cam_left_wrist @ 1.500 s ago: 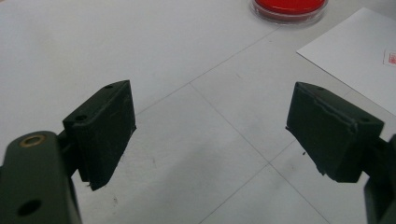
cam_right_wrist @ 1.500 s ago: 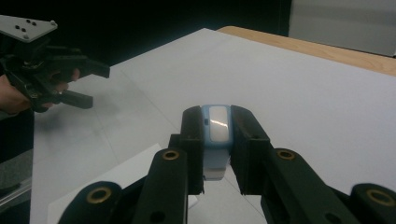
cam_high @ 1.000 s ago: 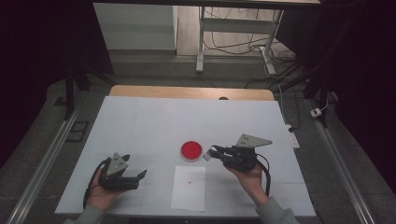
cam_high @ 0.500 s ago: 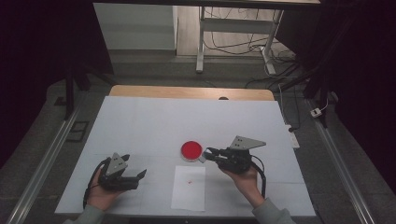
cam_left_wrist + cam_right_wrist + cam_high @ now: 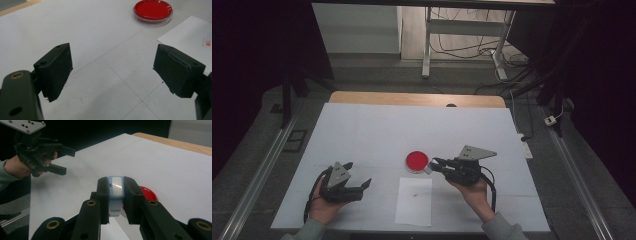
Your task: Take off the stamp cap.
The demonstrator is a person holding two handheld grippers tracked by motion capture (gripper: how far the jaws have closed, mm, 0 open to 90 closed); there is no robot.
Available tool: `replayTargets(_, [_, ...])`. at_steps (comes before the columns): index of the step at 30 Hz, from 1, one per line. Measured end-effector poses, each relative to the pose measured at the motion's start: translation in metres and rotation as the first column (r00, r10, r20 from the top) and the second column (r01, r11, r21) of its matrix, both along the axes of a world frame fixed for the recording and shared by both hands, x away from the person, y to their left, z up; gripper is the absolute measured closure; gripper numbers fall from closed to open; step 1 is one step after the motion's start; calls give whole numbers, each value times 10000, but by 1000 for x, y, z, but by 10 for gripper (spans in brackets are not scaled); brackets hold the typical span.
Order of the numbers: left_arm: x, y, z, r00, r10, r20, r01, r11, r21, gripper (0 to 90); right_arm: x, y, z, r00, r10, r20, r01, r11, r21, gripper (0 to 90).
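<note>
Held object: a small pale blue-and-white block [image 5: 115,195], perhaps a stamp, is clamped between the jaws of the right gripper [image 5: 435,165]; what it is exactly cannot be told.
Place of the block: it is held just beside the red round dish [image 5: 417,161], low over the table [image 5: 377,130].
Change: since one second ago the right gripper was brought a little to the left and nearer to the person; now it is at the dish edge.
Meaning: the block seems to be moved toward the white paper sheet [image 5: 414,201], judged as the next target.
Paper sheet: it lies in front of the dish, with a small red mark [image 5: 414,194] on it.
Left gripper: the left gripper [image 5: 358,187] is kept in place, jaws wide apart, nothing between them.
</note>
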State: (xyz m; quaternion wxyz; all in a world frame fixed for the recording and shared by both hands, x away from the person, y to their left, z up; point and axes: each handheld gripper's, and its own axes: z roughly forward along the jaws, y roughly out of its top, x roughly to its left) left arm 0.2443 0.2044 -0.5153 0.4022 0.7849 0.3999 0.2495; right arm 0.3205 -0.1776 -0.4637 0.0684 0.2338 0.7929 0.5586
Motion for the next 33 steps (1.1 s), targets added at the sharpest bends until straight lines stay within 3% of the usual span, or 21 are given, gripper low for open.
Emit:
replayTargets(20, [9, -47, 9, 9954, -931, 236, 923, 9953, 306, 159, 0, -1, 1, 10000, 27, 50, -27, 10000, 2, 748])
replayTargets(33, [16, -65, 13, 9941, -983, 469, 972, 9950, 235, 172, 0, 0, 2, 10000, 25, 47, -25, 10000, 78, 748])
